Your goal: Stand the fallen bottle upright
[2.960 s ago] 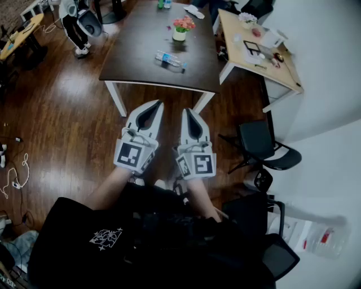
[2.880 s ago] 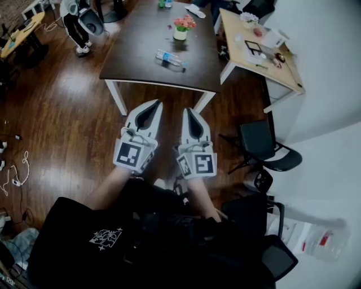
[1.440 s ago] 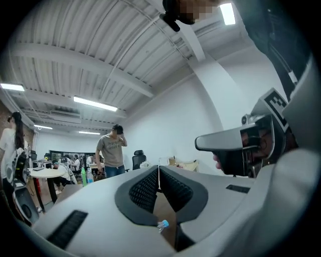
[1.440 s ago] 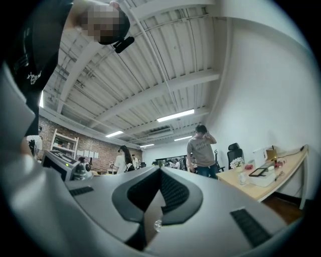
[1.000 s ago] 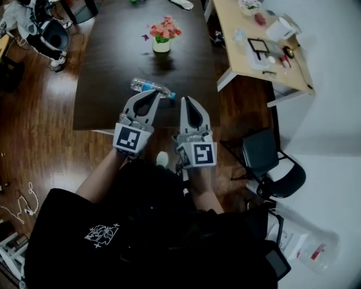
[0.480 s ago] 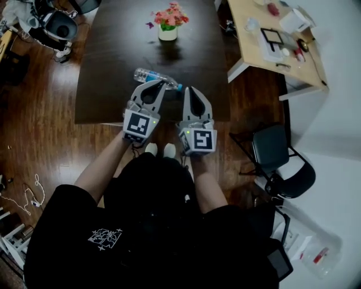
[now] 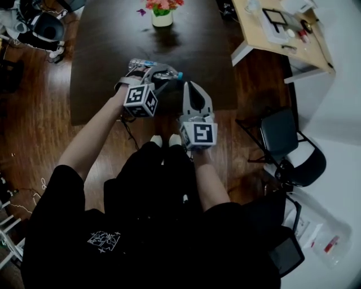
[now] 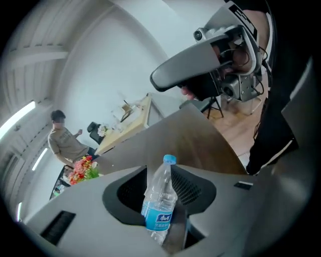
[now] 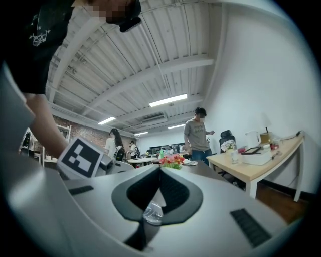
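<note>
The clear plastic water bottle with a blue cap and blue label [image 8: 159, 201] lies on its side on the dark brown table [image 7: 113, 39]. It is near the front edge, and its cap points toward the right gripper [image 7: 192, 84].

The left gripper [image 7: 149, 70] is over the bottle and tilts down at it. Its jaws are opening, and the bottle lies in the space between them. The pads do not look like they press on it yet. The right gripper is just beside the cap end. Its jaws are closed tip to tip and hold nothing.

The step now seems to be getting a good hold with the left gripper. It would help to open the jaws wider than the bottle first. Then one jaw can go down each side, close to the label, where the bottle is round and even. The squeeze should be soft, because thin plastic dents and can slip. I cannot tell how much water is inside, so the lift should be slow.

Next, the cap end has to swing up until the bottle points straight up. The bottom should sit flat on the table, well back from the edge. The right gripper should stay clear of the cap as it swings. The white pot of pink and red flowers [image 7: 161, 17] stands far back and is not in the way.
</note>
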`<act>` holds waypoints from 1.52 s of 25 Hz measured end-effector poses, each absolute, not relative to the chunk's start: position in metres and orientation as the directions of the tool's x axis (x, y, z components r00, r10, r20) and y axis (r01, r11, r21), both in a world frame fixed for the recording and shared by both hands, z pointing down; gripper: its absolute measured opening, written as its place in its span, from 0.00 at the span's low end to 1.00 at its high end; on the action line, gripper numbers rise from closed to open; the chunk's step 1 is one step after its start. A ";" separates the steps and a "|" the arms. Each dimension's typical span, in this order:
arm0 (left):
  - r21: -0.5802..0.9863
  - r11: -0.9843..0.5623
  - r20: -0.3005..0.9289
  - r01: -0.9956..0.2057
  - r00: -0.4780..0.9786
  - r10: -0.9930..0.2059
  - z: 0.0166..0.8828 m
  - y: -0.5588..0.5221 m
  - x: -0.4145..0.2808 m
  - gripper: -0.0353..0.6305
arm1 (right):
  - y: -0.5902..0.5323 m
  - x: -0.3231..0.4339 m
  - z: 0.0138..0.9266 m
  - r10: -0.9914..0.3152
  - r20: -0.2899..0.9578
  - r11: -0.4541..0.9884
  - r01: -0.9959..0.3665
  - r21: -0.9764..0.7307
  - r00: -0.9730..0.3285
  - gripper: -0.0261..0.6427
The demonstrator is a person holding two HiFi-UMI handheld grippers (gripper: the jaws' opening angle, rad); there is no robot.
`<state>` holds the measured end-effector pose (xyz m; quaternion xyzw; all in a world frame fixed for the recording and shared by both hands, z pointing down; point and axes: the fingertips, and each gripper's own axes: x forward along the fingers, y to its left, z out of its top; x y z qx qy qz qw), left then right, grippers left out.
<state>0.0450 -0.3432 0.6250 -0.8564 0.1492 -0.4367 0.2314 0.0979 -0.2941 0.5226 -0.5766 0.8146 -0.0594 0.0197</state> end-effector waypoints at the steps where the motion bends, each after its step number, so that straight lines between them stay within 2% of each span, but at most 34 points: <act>1: -0.488 -0.873 0.723 -0.014 0.553 -0.413 0.630 -0.345 0.044 0.32 | -0.294 0.098 0.524 -0.942 0.037 0.328 -0.938 -0.114 -0.334 0.06; 2: -0.445 -0.895 0.766 0.023 0.528 -0.367 0.635 -0.347 0.044 0.42 | -0.295 0.097 0.525 -0.942 0.036 0.329 -0.938 -0.110 -0.335 0.06; 5: -0.361 -0.925 0.849 0.117 0.452 -0.274 0.647 -0.355 0.046 0.43 | -0.299 0.098 0.524 -0.944 0.036 0.323 -0.941 -0.106 -0.328 0.06; 6: -0.345 -0.928 0.865 0.139 0.432 -0.257 0.651 -0.357 0.048 0.47 | -0.300 0.098 0.524 -0.945 0.037 0.320 -0.942 -0.106 -0.325 0.06; 11: -0.340 -0.909 0.898 0.241 0.369 -0.239 0.667 -0.366 0.055 0.47 | -0.306 0.097 0.528 -0.947 0.041 0.313 -0.944 -0.107 -0.319 0.06; 17: -0.283 -0.910 0.926 0.302 0.333 -0.177 0.685 -0.364 0.059 0.47 | -0.311 0.102 0.528 -0.956 0.036 0.286 -0.953 -0.099 -0.291 0.06; 23: -0.219 -0.925 0.942 0.309 0.314 -0.118 0.698 -0.368 0.056 0.47 | -0.317 0.101 0.533 -0.956 0.036 0.287 -0.954 -0.086 -0.291 0.06; 29: -0.205 -0.914 0.956 0.351 0.272 -0.110 0.709 -0.373 0.055 0.50 | -0.320 0.102 0.537 -0.957 0.047 0.281 -0.955 -0.097 -0.286 0.06; 38: -0.157 -0.946 0.951 0.285 0.301 -0.068 0.703 -0.377 0.053 0.49 | -0.321 0.107 0.529 -0.959 0.054 0.269 -0.954 -0.130 -0.278 0.06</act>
